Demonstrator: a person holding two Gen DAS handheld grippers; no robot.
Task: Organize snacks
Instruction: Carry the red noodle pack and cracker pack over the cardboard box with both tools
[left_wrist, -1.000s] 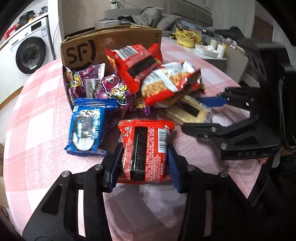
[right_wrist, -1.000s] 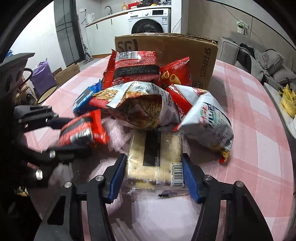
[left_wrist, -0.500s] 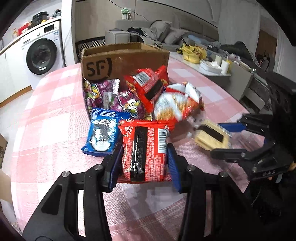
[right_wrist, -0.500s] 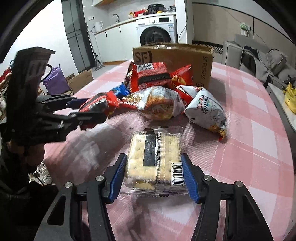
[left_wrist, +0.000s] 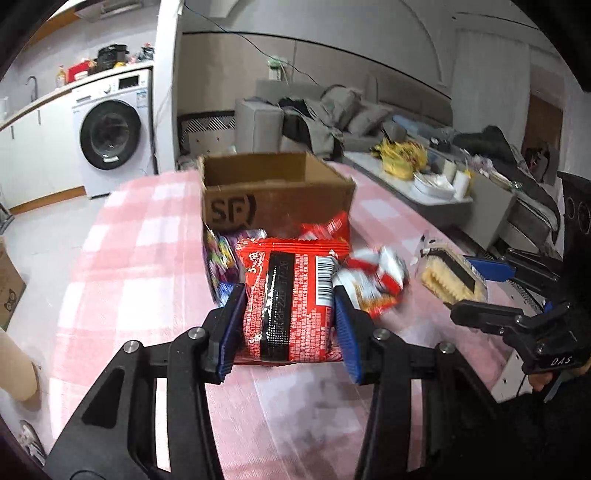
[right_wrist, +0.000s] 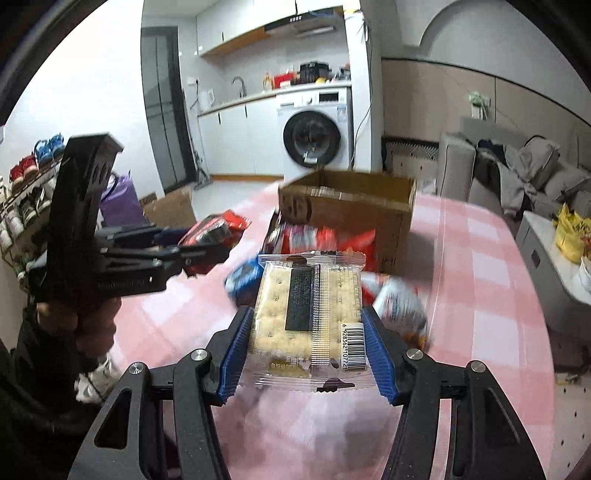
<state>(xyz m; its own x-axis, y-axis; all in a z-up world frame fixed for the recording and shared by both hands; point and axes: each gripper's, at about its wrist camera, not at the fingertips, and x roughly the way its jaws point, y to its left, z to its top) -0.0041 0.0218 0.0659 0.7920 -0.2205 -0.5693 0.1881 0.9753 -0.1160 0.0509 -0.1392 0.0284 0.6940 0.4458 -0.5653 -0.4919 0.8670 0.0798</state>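
In the left wrist view, the left hand-held gripper sits at lower centre, its blue pads clamped on the sides of a red snack packet held clear of the pink checked counter. At the right edge the right hand-held gripper grips a clear-wrapped cracker pack, also off the counter. Just behind the red packet, loose snack bags lie in a heap (too blurred to name each one, though one looks red and white). Behind them, at centre frame, stands an open cardboard box marked SF. Farther back, a washing machine fills the upper left. In the right wrist view the cracker pack sits squarely between the blue pads, barcode toward the right.
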